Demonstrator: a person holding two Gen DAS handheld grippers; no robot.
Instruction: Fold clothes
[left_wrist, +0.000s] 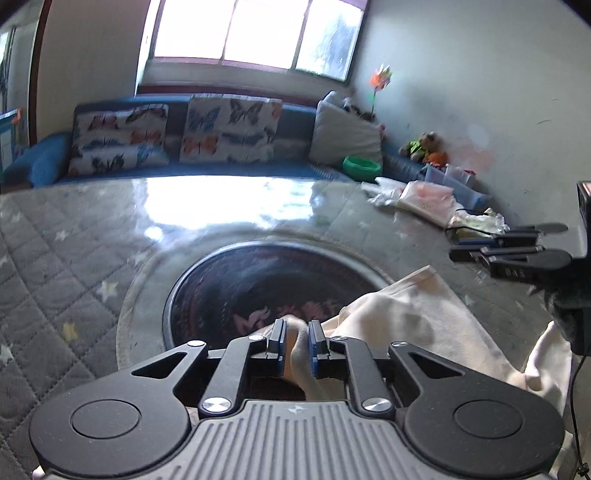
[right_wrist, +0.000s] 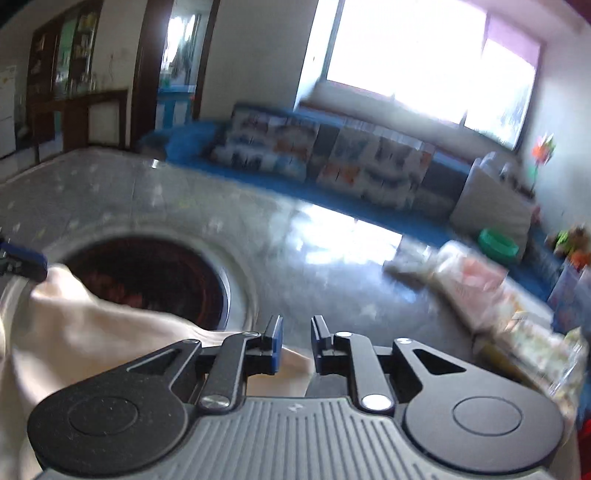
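A cream garment (left_wrist: 413, 321) lies on the glass-topped table, spreading to the right. My left gripper (left_wrist: 297, 334) is shut on a bunched edge of it, the cloth pinched between the blue pads. My right gripper (left_wrist: 480, 247) shows at the right edge of the left wrist view, hovering above the garment. In the right wrist view the right gripper (right_wrist: 295, 332) is open with nothing between its fingers, just above the garment's (right_wrist: 92, 332) near corner. The left gripper's tip (right_wrist: 22, 260) shows at the far left there, holding the cloth.
A round dark inset (left_wrist: 258, 284) sits in the middle of the table over a grey quilted cover (left_wrist: 55, 258). Plastic bags and packets (left_wrist: 424, 199) lie at the table's far right. A blue sofa with butterfly cushions (left_wrist: 229, 129) stands behind.
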